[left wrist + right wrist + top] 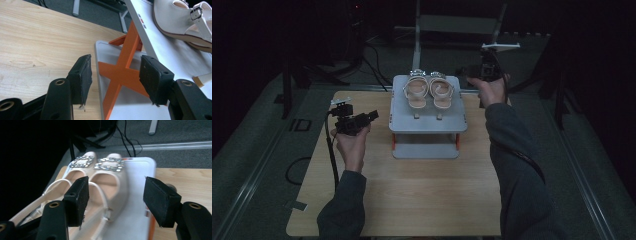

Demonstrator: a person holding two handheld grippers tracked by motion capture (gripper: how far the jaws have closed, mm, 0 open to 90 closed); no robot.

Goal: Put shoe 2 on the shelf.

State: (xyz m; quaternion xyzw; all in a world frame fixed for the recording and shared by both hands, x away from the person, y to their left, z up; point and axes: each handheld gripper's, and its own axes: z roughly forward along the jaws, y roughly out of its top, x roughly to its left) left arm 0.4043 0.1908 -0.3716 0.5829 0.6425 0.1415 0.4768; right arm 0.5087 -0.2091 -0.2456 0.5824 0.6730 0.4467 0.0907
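Note:
A pair of pale sandals point(428, 91) with jewelled buckles stands side by side on the top shelf of a small white rack point(428, 124) with orange legs. My left gripper point(374, 116) is held left of the rack, pointing at it, open and with nothing between its pads. In the left gripper view its jaws point(115, 75) frame the orange cross brace point(122, 72), with a sandal point(180, 20) above. My right gripper point(469, 73) hovers at the rack's back right corner. It is open point(116, 197), a little way back from the sandals point(107, 177) and not touching them.
The rack sits toward the back of a light wooden table point(407, 195). Beyond the table are dark floor, black cables point(372, 60) and a metal stand point(417, 30). A cable trails from the left gripper point(331, 150) along the table's left side.

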